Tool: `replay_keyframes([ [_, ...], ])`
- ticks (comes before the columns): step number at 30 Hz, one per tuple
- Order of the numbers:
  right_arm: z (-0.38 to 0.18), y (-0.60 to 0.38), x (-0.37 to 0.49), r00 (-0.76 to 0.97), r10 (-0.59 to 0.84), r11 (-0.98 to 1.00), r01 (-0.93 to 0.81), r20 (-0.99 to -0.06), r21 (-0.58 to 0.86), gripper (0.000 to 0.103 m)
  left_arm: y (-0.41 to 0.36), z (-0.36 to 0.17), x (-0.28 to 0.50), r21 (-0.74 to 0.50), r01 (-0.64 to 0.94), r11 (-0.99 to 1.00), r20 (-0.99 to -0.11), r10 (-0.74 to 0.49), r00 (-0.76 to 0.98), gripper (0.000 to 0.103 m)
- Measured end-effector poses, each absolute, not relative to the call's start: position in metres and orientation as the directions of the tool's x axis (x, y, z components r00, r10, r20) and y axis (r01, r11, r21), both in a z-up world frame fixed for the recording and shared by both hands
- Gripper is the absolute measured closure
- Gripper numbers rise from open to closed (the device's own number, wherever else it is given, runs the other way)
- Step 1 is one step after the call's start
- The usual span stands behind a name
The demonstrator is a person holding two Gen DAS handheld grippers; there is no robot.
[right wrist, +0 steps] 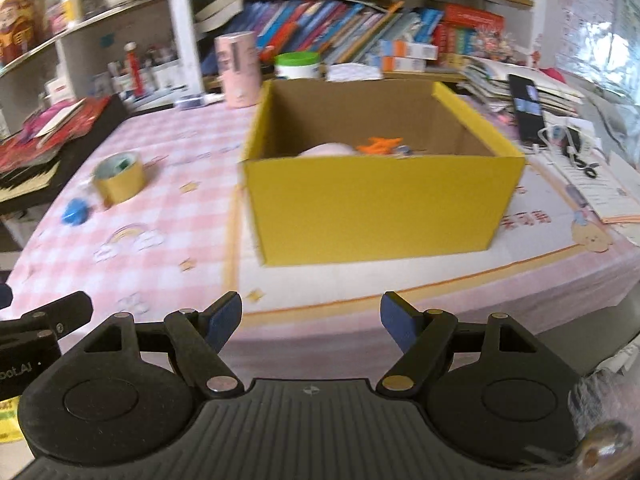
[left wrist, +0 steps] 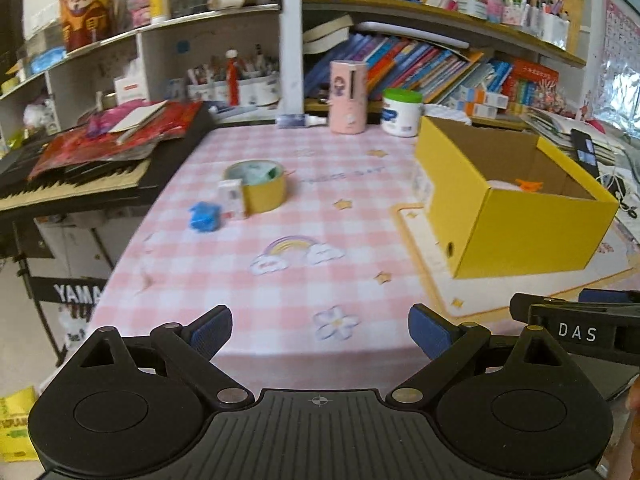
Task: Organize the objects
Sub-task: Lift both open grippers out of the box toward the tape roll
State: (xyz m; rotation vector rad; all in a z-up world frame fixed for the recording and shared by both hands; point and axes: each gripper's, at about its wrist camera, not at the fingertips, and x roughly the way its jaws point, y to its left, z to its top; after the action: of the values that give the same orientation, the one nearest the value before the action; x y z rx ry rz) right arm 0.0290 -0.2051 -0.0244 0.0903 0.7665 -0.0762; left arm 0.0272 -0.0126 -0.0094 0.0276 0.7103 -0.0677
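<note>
An open yellow cardboard box (left wrist: 532, 236) (right wrist: 380, 208) stands on the pink checked tablecloth (left wrist: 280, 280); an orange item (right wrist: 378, 145) and a pale pink thing (right wrist: 326, 149) lie inside it. A roll of yellow tape (left wrist: 262, 186) (right wrist: 119, 178), a small white carton (left wrist: 232, 200) and a blue object (left wrist: 205, 216) (right wrist: 75, 211) sit left of the box. My left gripper (left wrist: 320, 332) hangs open over the table's near edge, nothing between its blue pads. My right gripper (right wrist: 311, 322) is open and bare in front of the box.
A pink cylinder (left wrist: 347, 96) and a white jar with a green lid (left wrist: 402, 112) stand at the back by bookshelves. A keyboard (left wrist: 72, 184) piled with red papers borders the table's left. A phone (right wrist: 526, 108) and papers lie at the right.
</note>
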Motion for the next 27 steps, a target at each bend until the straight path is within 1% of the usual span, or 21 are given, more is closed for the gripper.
replay_keyframes([
  [11,-0.020,-0.147,0.007,0.733,0.052,0.996,0.007,-0.678,0.083,0.028,0.032,-0.004,0.001,0.015,0.048,0.999,-0.639,-0.027,0.769,0.006],
  [27,-0.006,-0.102,-0.003,0.772,0.070,0.997,-0.035,-0.632,0.069,0.028,0.071,0.006,-0.006,0.012,0.040,0.999,-0.596,-0.025,0.803,0.006],
])
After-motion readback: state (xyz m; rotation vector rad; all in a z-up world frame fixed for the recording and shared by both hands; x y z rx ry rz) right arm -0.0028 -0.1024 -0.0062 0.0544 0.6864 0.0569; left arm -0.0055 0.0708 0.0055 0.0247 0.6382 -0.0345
